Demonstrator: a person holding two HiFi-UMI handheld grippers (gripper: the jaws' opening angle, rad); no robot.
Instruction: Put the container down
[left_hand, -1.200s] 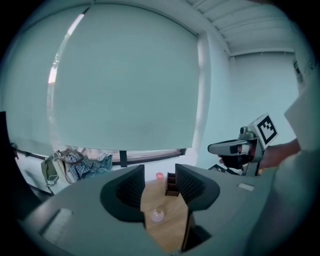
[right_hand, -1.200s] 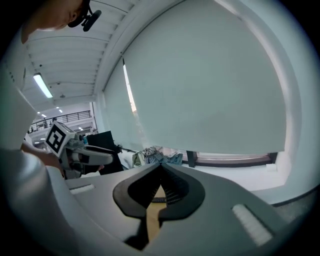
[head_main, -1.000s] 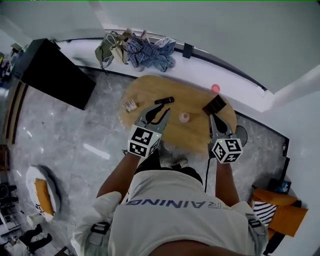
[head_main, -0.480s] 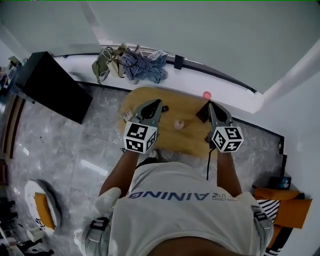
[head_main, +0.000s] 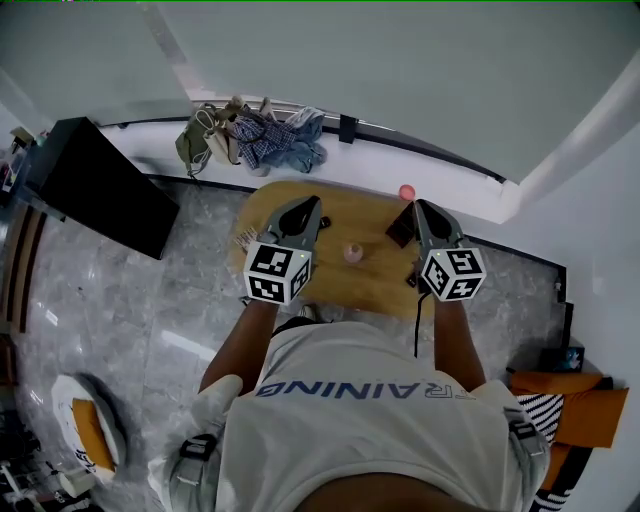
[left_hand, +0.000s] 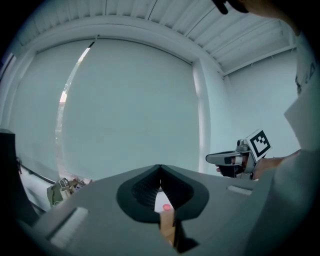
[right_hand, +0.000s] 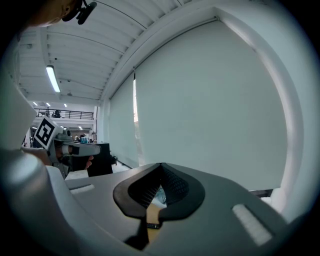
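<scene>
The container (head_main: 352, 252), a small pinkish pot, stands alone on the oval wooden table (head_main: 340, 290), between my two grippers and touched by neither. My left gripper (head_main: 314, 203) is held over the table's left half, its jaws shut with nothing between them. In the left gripper view the pads meet at the left gripper (left_hand: 160, 169), pointing at a pale wall. My right gripper (head_main: 415, 205) hovers over the table's right end, also shut and empty. In the right gripper view the right gripper (right_hand: 161, 166) shows its pads closed together.
A dark flat object (head_main: 400, 230) lies on the table under the right gripper. A pink ball (head_main: 406, 191) rests beyond the table by the wall. A heap of clothes and bags (head_main: 255, 135) lies at the back. A black cabinet (head_main: 85, 185) stands at left.
The left gripper's jaws have closed from a slight gap. Both grippers have risen and pushed forward over the table. The container has stayed where it stood.
</scene>
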